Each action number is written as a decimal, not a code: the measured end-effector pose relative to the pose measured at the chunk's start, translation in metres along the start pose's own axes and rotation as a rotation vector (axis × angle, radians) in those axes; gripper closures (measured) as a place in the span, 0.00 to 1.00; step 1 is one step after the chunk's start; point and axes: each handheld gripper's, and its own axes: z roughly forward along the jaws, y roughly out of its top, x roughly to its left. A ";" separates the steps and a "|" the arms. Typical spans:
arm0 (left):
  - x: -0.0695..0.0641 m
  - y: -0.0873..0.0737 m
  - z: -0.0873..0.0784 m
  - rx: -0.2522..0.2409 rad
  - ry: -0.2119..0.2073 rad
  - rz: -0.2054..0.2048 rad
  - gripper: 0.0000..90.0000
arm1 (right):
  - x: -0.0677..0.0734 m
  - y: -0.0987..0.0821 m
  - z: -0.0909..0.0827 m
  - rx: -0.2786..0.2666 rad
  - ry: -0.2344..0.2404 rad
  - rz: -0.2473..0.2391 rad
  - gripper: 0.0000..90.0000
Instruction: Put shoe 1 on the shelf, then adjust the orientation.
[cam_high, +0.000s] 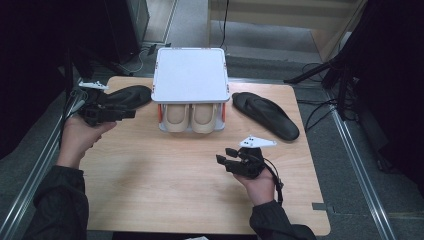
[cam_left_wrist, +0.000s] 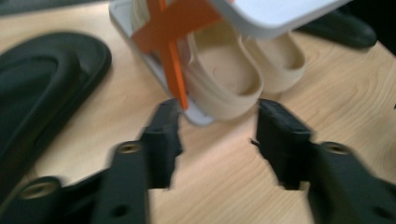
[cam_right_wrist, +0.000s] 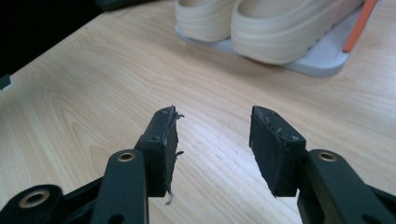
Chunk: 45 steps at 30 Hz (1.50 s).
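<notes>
Two black slippers are lying on the tabletop (cam_high: 165, 190), one on each side of the white shoe rack (cam_high: 190, 75), which serves as the landmark; a beige pair (cam_high: 191, 117) is already sitting on the rack's lower shelf under its flat white top. Left of the rack, the left black slipper (cam_high: 127, 95) is lying just beside the left gripper (cam_high: 131, 114), whose jaws are standing moderately apart and holding nothing; in the left gripper view they are pointing toward the rack's orange cross-brace (cam_left_wrist: 170, 51) and the beige toes. Right of the rack, the right black slipper (cam_high: 265, 114) is resting untouched; in front of the rack and to its right, the right gripper (cam_high: 224, 156) is hovering over bare wood, jaws parted and empty. Judged from this layout, one pair appears stored, while both black slippers are still waiting to be picked up and placed on the rack; neither grasp has begun.
</notes>
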 end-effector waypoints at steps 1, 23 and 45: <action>0.002 -0.002 0.001 -0.005 0.015 0.003 0.79 | 0.000 -0.001 -0.001 0.001 -0.002 -0.002 0.58; 0.064 -0.019 0.038 0.014 0.081 -0.068 1.00 | -0.004 -0.009 -0.007 -0.033 -0.029 0.020 0.55; 0.156 -0.041 0.036 0.012 0.216 -0.243 1.00 | -0.004 -0.029 -0.020 -0.037 -0.043 0.094 0.55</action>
